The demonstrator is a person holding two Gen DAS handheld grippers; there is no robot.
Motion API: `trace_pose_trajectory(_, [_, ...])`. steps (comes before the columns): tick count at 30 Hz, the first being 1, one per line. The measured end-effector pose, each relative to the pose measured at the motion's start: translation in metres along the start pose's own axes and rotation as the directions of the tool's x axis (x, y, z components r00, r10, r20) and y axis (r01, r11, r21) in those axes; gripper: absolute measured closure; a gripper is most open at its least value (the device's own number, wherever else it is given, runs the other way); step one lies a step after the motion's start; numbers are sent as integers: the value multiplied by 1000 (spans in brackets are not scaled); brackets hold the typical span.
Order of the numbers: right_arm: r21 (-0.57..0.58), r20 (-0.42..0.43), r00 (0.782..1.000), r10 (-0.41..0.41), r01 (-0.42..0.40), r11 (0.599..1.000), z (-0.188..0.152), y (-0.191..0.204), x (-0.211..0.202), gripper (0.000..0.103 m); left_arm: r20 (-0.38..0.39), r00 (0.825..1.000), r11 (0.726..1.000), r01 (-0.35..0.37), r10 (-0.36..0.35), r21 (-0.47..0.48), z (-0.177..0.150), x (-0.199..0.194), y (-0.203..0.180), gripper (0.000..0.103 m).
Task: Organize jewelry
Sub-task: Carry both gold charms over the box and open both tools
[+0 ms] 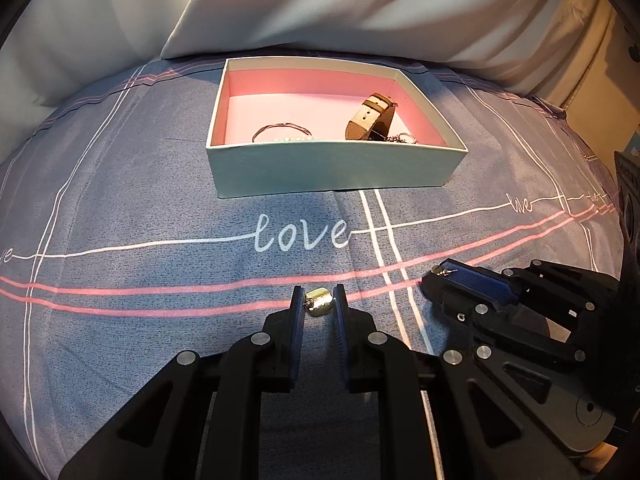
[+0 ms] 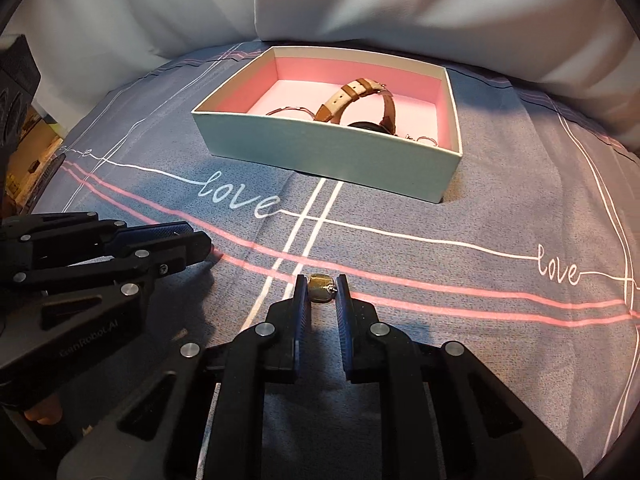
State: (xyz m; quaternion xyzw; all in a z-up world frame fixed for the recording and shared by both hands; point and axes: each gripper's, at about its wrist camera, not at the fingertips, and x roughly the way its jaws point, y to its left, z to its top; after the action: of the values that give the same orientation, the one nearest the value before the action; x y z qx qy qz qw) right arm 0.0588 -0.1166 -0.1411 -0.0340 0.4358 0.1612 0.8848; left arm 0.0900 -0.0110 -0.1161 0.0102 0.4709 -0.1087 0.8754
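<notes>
An open box with a pink inside stands on the bed ahead; it also shows in the right wrist view. In it lie a brown-and-cream strap watch, a thin bangle and small rings. My left gripper is shut on a small gold earring, low over the sheet. My right gripper is shut on a second gold earring. The right gripper shows at the right of the left wrist view, the left gripper at the left of the right wrist view.
A grey-blue bedsheet with white "love" lines and pink stripes covers the bed. White pillows lie behind the box. A dark object stands at the bed's left edge.
</notes>
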Motion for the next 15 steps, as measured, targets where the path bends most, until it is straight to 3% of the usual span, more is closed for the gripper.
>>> trace_pose_trajectory(15, [10,-21,1000,-8,8,1000,4,-3,4,88,-16,1000,999,25,-24,25,7,11,-17,88])
